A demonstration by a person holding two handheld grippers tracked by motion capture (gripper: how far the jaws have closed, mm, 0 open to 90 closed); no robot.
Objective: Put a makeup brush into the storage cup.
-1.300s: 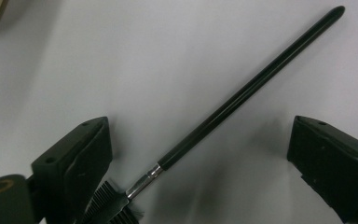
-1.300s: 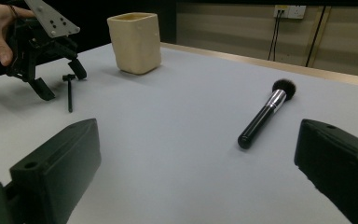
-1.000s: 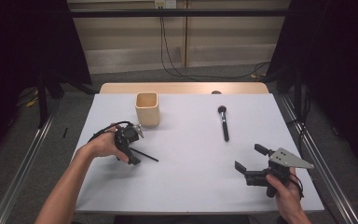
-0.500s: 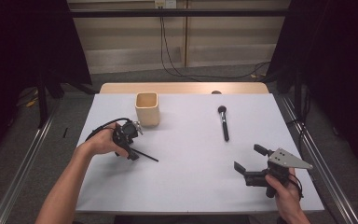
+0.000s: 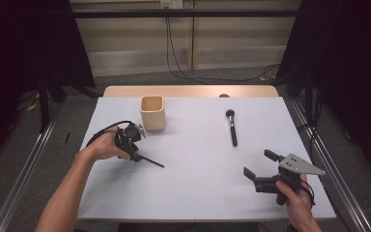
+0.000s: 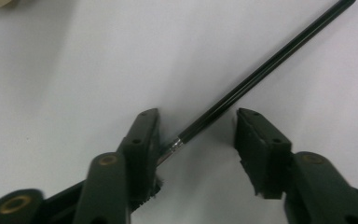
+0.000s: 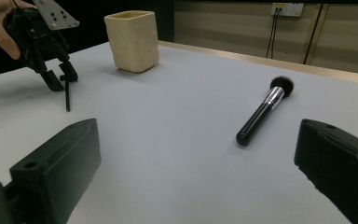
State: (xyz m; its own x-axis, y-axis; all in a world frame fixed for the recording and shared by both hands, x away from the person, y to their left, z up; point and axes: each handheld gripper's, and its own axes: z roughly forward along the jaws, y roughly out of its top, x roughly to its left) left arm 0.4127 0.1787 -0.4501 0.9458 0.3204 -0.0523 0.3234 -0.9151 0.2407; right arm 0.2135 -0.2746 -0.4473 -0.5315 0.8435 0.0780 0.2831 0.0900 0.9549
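The left gripper (image 5: 134, 145) points down at the near-left part of the surface (image 5: 198, 193), with a thin black brush (image 6: 242, 88) lying between its jaws. The jaws have just been closing: 1 jaw meets the silver ferrule, while the other stands apart from the handle, so no grip is made yet. The grasp targets the ferrule end, probably because the long handle then trails free and can be tipped upright. In the high view the handle runs away from the gripper toward the near centre of the surface.

The beige cup (image 5: 152, 112) stands upright just beyond the left gripper, mouth up; it is the likely receptacle. Lifting room between gripper and cup is short but unobstructed.

The right gripper (image 5: 258, 171) hovers at the near-right corner, jaws wide and holding nothing, aimed toward the thick black brush (image 5: 231, 127). That brush lies flat right of centre, bristles toward the far edge, well apart from the cup and from both grippers.

The centre of the surface is bare, giving clear transit. The right gripper sits near the right and near edges.
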